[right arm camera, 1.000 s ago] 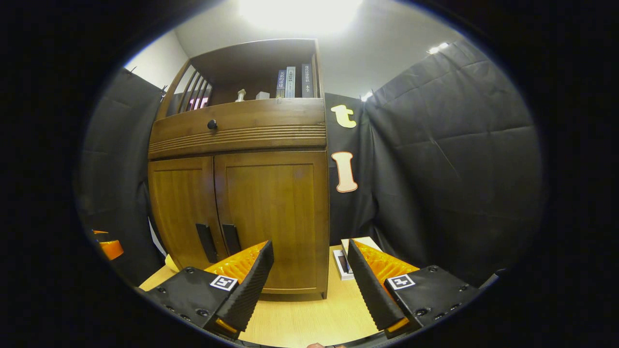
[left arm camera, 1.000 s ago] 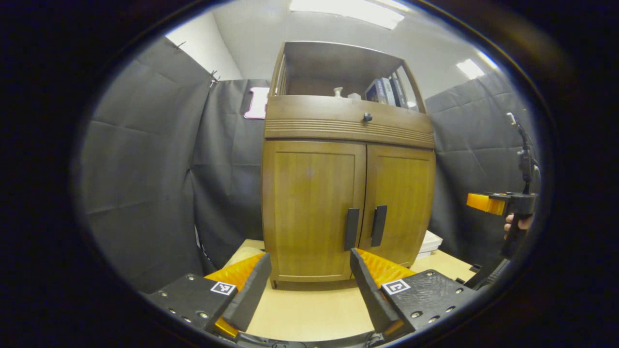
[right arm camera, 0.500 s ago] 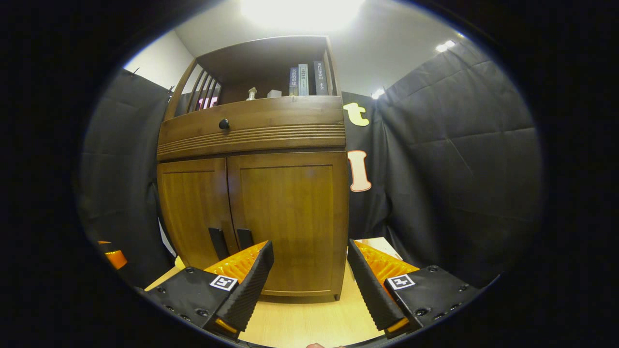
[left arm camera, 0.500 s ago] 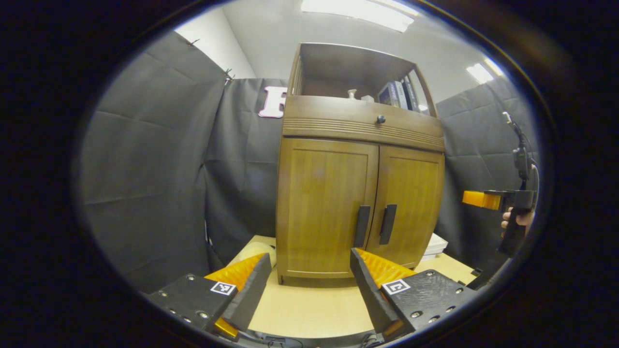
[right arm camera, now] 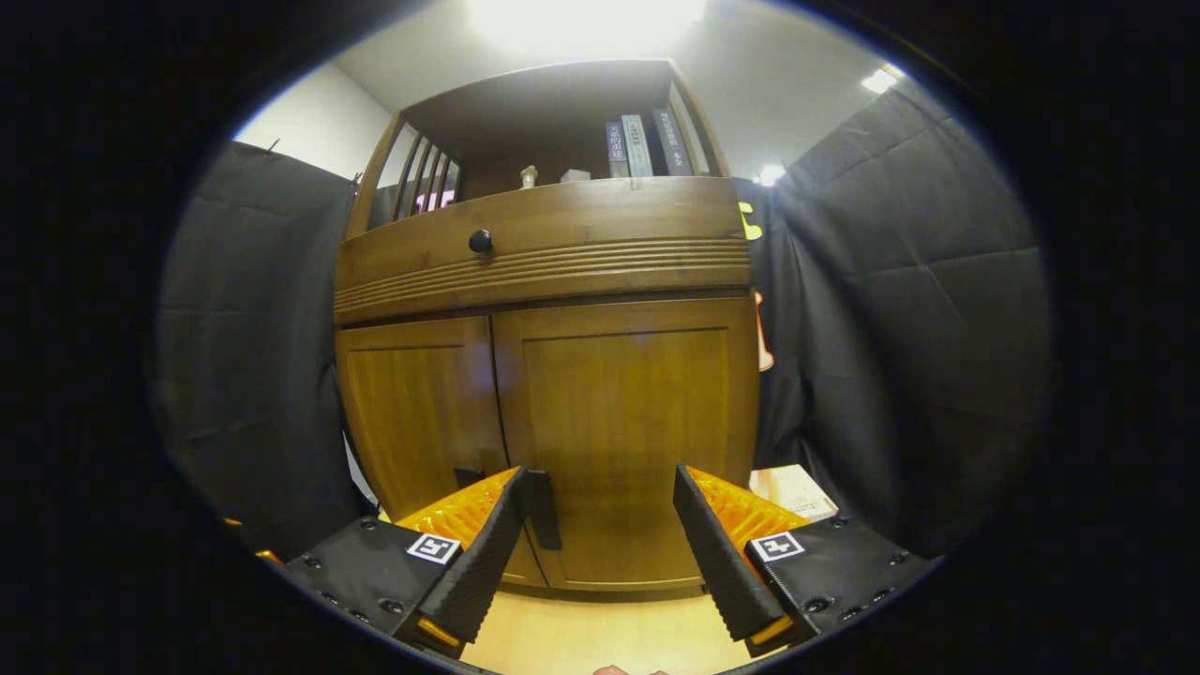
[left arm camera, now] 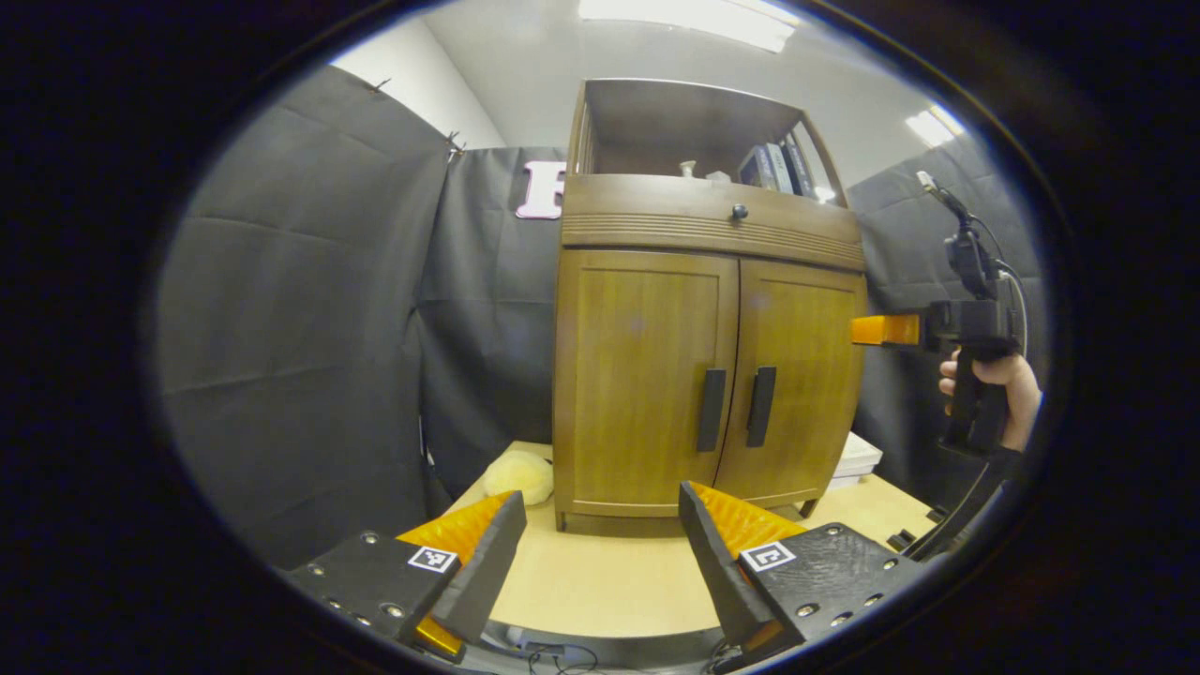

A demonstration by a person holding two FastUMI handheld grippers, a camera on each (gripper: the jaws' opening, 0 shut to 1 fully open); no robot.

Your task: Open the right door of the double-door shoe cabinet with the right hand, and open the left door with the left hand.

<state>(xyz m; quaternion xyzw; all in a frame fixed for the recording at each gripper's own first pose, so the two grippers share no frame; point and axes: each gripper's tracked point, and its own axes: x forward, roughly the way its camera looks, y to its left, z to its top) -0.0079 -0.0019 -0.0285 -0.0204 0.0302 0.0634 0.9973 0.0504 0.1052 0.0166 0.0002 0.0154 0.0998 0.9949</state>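
Over the last second the left tool (left arm camera: 595, 553) has drawn back from the cabinet (left arm camera: 703, 356) and swung a little to its left, so the cabinet now sits farther off in the left gripper view, from centre toward 2 o'clock, with more bare table (left arm camera: 600, 581) showing in front of it. A pale soft lump (left arm camera: 518, 475) has come into sight on the table at the cabinet's left foot, about 7 o'clock of the cabinet. The left tool's fingers stand spread, holding nothing.

Both doors are shut. The left door (left arm camera: 642, 375) and right door (left arm camera: 792, 375) meet at the middle, and their two dark handles (left arm camera: 711, 423) hang side by side near that seam.

At 3 o'clock in the left gripper view, the right tool (left arm camera: 881, 330) and the hand (left arm camera: 994, 384) holding it have risen and come nearer to the cabinet's right edge.

In the right gripper view the cabinet has grown larger and shifted toward centre. The right tool (right arm camera: 600, 544) is released, fingers apart, and the right door's handle (right arm camera: 542, 509) now lies just beside its left finger, at about 7 o'clock, partly hidden behind it.

So the right side appears to be closing in for the first pull, while the left side waits. No door has begun to move, and the right tool probably needs to slide slightly left to bracket the handle.
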